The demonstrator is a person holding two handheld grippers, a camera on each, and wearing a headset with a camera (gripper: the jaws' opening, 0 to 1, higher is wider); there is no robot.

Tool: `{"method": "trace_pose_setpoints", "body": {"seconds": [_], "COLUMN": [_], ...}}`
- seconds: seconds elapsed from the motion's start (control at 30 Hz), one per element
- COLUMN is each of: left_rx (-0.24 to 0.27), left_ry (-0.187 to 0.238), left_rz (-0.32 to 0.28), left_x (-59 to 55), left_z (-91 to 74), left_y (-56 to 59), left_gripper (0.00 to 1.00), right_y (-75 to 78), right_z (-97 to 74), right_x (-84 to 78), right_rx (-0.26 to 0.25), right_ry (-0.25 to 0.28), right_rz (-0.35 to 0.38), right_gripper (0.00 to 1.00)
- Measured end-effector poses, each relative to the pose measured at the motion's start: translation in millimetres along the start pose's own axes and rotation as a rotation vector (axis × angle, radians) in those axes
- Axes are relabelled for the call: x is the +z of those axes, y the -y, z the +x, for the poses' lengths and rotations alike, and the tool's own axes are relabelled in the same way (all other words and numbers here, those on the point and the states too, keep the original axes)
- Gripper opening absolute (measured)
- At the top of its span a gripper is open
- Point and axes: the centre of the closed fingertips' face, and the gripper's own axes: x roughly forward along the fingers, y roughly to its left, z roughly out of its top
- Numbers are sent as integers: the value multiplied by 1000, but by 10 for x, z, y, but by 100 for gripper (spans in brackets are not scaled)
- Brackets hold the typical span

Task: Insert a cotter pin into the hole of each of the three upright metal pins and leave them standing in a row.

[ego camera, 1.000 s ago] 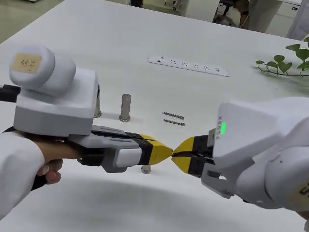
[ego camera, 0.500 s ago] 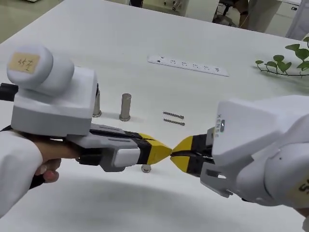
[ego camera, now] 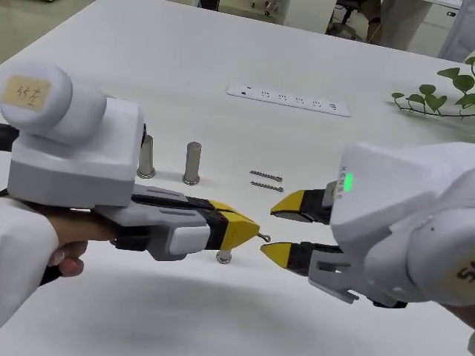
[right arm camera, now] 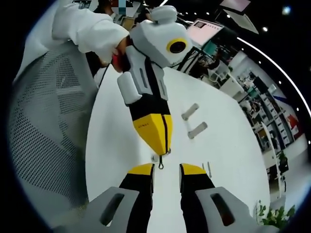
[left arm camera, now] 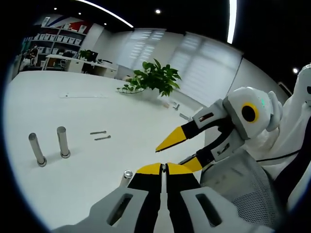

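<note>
In the head view, the left gripper [ego camera: 254, 231] has its fingers pressed together on a cotter pin [ego camera: 263, 237], whose looped end pokes out toward the spread fingers of the right gripper [ego camera: 269, 231]. One metal pin [ego camera: 224, 257] sits on the counter [ego camera: 223, 59] just under the left fingers. In the left gripper view, two upright metal pins [left arm camera: 63, 141] and two spare cotter pins [left arm camera: 97, 132] lie well beyond the closed fingers. In the right gripper view, the loop hangs between the parted fingertips, seemingly touching neither.
</note>
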Motion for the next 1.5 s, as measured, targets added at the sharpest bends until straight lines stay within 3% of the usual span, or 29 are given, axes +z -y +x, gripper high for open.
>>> {"method": "trace_pose_setpoints", "body": {"seconds": [0.17, 0.3, 0.33, 0.4, 0.67, 0.77, 0.97, 1.13, 1.33, 1.37, 1.4, 1.47, 1.5], "left_rx": [-31, -57, -68, -78, -121, -139, -141, -148, -128, -119, -96, -93, -71], "left_ry": [-2, 7, 8, 7, 6, 0, -15, -11, 8, 19, 32, 4, -9], "left_rz": [67, 116, 137, 149, 221, 237, 285, 290, 259, 273, 325, 387, 377], "left_x": [13, 41, 47, 49, 57, 48, 36, 38, 75, 93, 123, 76, 54], "left_z": [-27, -53, -60, -70, -91, -92, -92, -101, -105, -103, -100, -103, -96], "left_y": [67, 124, 145, 163, 244, 281, 291, 292, 229, 213, 168, 143, 100], "left_gripper": [0, 0, 0, 0, 0, 0, 0, 0, 0, 0, 1, 4, 6], "right_y": [25, -53, -95, -60, -171, -176, -231, -235, -155, -161, -162, -139, -126], "right_z": [-32, -48, -60, -73, -93, -80, -73, -89, -98, -98, -98, -86, -79], "right_x": [-24, 3, 6, -15, 60, 84, 99, 112, 129, 129, 131, 115, 109], "right_rx": [31, 112, 153, 148, 255, 262, 289, 300, 255, 261, 261, 256, 254], "right_ry": [18, 66, 78, 79, 128, 139, 134, 138, 137, 133, 132, 120, 115], "right_rz": [46, 146, 171, 181, 272, 278, 256, 248, 216, 197, 195, 185, 183], "right_gripper": [15, 15, 15, 15, 10, 3, 0, 0, 0, 0, 0, 0, 0]}}
